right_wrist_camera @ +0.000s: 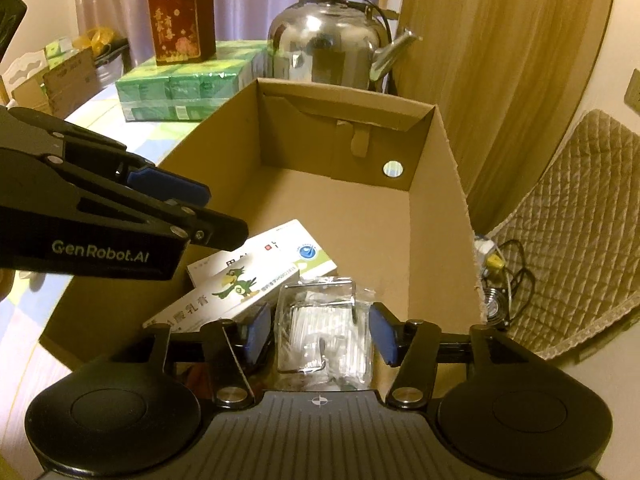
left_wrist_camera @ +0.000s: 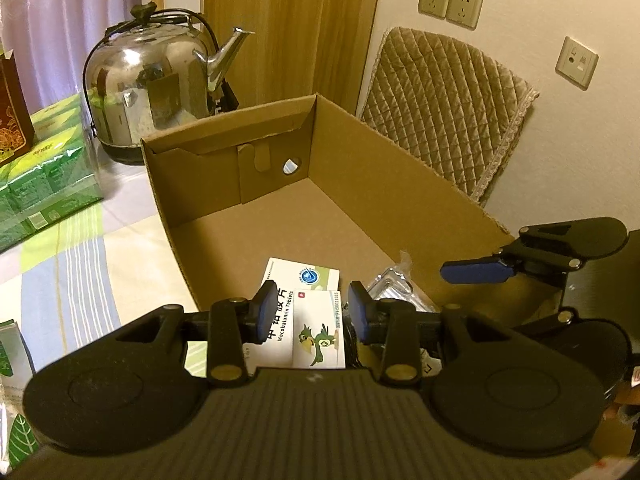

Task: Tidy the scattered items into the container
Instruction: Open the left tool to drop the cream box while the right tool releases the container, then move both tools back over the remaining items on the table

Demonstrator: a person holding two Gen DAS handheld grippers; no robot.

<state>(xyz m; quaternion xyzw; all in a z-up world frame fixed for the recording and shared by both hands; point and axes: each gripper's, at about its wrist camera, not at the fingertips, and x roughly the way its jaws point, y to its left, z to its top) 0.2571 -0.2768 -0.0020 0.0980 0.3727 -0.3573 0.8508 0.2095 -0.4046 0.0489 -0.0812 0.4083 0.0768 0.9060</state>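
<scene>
An open cardboard box [left_wrist_camera: 360, 152] [right_wrist_camera: 440, 168] stands on the checked tablecloth. Inside lie a white medicine box with a green parrot [left_wrist_camera: 318, 332] [right_wrist_camera: 236, 288], a second white tablet box [left_wrist_camera: 296, 276] [right_wrist_camera: 296, 248] under it, and a clear plastic packet [right_wrist_camera: 324, 332] [left_wrist_camera: 394, 284]. My left gripper [left_wrist_camera: 313, 312] [right_wrist_camera: 200, 210] hangs open over the parrot box, pads apart from it. My right gripper [right_wrist_camera: 320, 336] is open, its pads on either side of the packet. In the left wrist view, one of its blue pads [left_wrist_camera: 476, 272] shows above the box's right wall.
A steel kettle [left_wrist_camera: 152, 92] [right_wrist_camera: 324, 48] stands behind the box. Green tissue packs [left_wrist_camera: 44, 184] [right_wrist_camera: 180, 88] with a red gift bag [right_wrist_camera: 180, 20] on top sit at the back left. A quilted cushion [left_wrist_camera: 444, 108] [right_wrist_camera: 580, 220] leans on the right wall.
</scene>
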